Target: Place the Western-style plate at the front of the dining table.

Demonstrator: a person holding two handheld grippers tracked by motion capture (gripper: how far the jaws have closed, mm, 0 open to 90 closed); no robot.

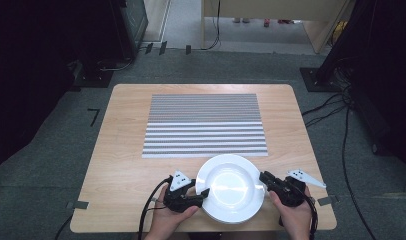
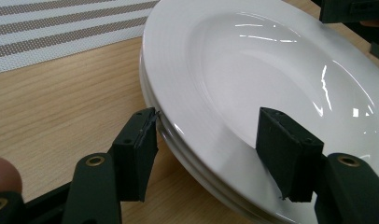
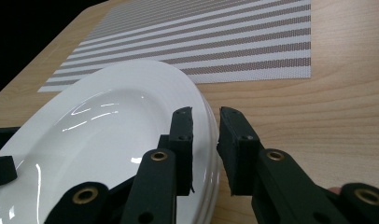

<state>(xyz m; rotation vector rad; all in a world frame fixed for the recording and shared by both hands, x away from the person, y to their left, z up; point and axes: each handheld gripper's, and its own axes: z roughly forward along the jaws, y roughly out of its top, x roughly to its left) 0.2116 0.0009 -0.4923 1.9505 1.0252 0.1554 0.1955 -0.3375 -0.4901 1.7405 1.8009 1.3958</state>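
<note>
- I see a light wooden tabletop (image 1: 126,165) with rounded corners standing on grey carpet floor (image 1: 46,165).
- A black L-shaped tape mark (image 1: 94,116) sits on the carpet just left of the tabletop, and small grey tabs (image 1: 79,204) stick out at its near corners.
- To my left stands a dark cabinet (image 1: 130,25); black cables (image 1: 341,130) trail across the floor at right.
- Beyond, I make out pale wooden furniture (image 1: 271,12) and a lighter floor strip.
- Overhead light glares brightly; the sides stay dark.
</note>
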